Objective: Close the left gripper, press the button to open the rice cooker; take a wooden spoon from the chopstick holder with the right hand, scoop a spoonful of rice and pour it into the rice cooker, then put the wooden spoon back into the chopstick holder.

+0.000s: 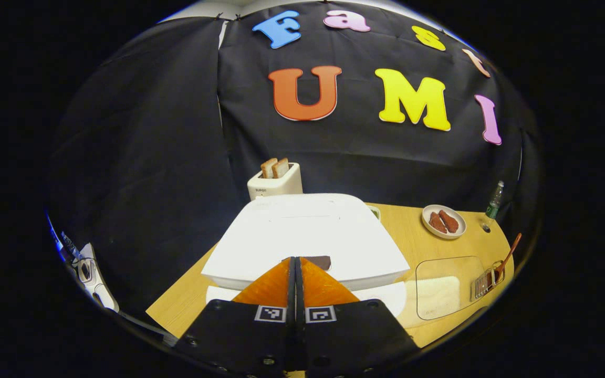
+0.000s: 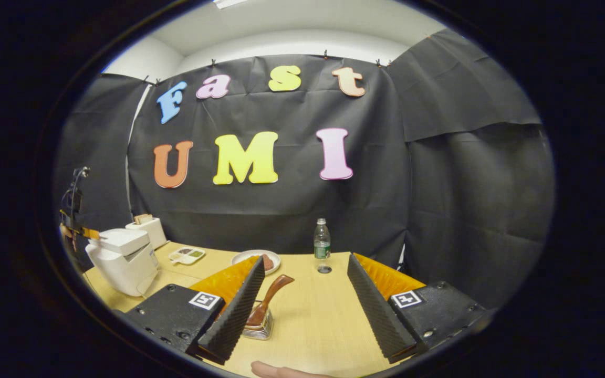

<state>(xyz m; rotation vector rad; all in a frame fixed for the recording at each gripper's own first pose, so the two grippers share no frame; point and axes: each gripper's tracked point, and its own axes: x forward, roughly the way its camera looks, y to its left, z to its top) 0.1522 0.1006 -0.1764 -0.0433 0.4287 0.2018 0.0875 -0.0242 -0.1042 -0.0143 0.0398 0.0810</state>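
white rice cooker (image 1: 308, 231), brown wooden spoon (image 2: 270, 299)

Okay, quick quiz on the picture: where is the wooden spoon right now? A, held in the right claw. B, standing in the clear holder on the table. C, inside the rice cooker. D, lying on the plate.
B: the wooden spoon stands in the clear holder on the table, while the right claw is open with nothing between its fingers, and the rice cooker has its lid down.
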